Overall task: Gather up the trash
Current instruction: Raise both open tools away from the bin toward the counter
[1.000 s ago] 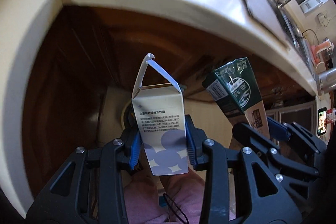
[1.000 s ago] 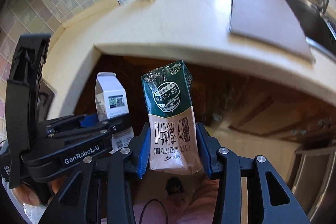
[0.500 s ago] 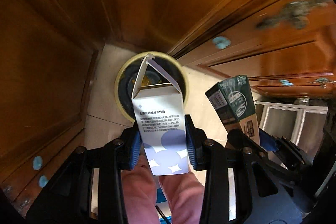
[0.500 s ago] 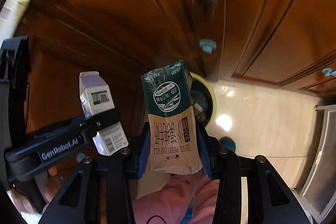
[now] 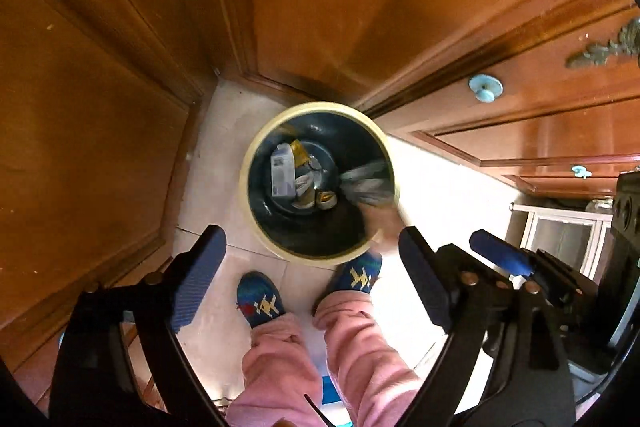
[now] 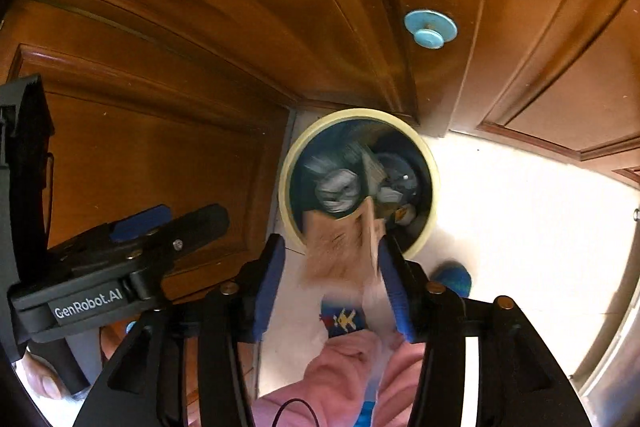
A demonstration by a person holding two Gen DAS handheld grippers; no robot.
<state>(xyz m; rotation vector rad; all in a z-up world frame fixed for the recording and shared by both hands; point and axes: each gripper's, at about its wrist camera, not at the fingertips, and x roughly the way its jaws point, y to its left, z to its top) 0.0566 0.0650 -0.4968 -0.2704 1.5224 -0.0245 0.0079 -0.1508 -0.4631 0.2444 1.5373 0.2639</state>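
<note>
A round bin with a cream rim stands on the floor in the cabinet corner, right below both grippers. My left gripper points down at it, its jaws opening wide with nothing between them. The white milk carton lies at the bottom of the bin among other scraps. My right gripper also has its jaws opening. The green and brown carton is a blur between its fingers, slipping down toward the bin's rim. From the left wrist, that carton is a blur over the bin's right side.
Brown wooden cabinet doors with pale blue knobs close in the corner behind the bin. A person's feet in blue slippers and pink trouser legs stand on the pale tiled floor just in front of it. A white rack is at the right.
Both grippers have sunk from counter height to just above the bin. The left jaws opened and the white carton fell in. The right jaws widened and the green carton is sliding out.
</note>
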